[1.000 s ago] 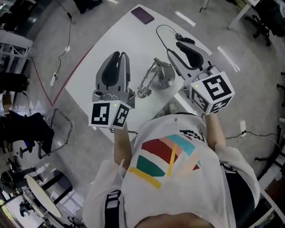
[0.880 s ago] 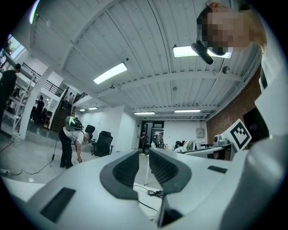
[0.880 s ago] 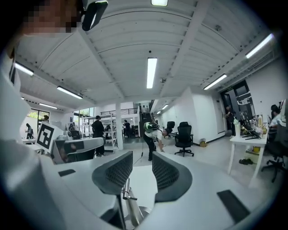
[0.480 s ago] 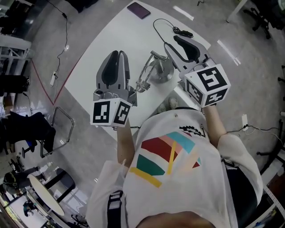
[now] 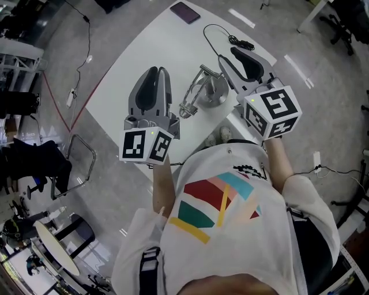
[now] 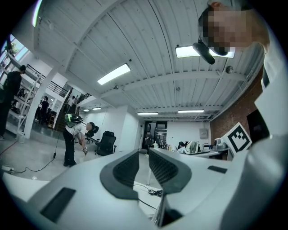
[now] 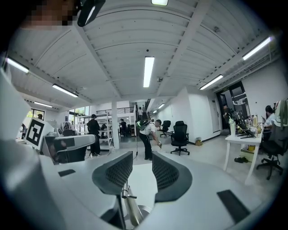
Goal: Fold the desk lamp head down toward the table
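The silver desk lamp (image 5: 202, 95) stands on the white table (image 5: 138, 52), its round base (image 5: 216, 92) to the right and its jointed arm slanting down to the left. My left gripper (image 5: 157, 72) hovers just left of the lamp, shut and empty. My right gripper (image 5: 226, 57) hovers just right of the base, its jaws close together with nothing between them. In the right gripper view the lamp's arm (image 7: 128, 204) shows low, beneath the jaws. The left gripper view catches a thin strip of the lamp (image 6: 158, 214) under its pads (image 6: 135, 166).
A purple flat case (image 5: 185, 11) lies at the table's far corner. A black cable (image 5: 222, 34) loops from the lamp to a plug (image 5: 242, 43). A metal chair frame (image 5: 81, 164) stands on the floor at left. Other people and office chairs are far off.
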A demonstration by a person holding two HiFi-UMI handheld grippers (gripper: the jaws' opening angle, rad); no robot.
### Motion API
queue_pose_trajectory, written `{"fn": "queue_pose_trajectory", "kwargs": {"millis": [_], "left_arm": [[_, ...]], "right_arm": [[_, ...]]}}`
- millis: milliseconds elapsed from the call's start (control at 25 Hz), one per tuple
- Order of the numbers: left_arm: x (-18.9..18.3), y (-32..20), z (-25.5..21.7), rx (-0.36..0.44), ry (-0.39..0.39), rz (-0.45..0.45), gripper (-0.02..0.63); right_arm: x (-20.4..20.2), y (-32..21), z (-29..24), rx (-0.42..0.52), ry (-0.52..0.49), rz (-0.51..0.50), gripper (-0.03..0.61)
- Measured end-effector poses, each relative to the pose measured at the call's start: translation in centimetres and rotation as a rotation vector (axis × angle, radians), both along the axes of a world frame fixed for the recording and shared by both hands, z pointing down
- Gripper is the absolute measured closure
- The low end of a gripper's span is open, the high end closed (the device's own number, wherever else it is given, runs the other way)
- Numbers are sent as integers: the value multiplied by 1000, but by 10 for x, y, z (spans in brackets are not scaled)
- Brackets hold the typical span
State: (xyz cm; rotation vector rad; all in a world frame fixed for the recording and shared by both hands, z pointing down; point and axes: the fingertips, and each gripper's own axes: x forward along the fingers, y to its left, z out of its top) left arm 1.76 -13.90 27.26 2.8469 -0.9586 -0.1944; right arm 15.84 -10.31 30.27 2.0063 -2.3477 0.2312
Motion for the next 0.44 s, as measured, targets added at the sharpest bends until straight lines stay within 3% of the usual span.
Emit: {"fn": "queue_pose_trajectory", "kwargs": {"millis": [440], "left_arm": [[-11,-3,8,-25,11,-12,499]], "right_arm": [[-2,-3,6,-9,2,1,436]]}}
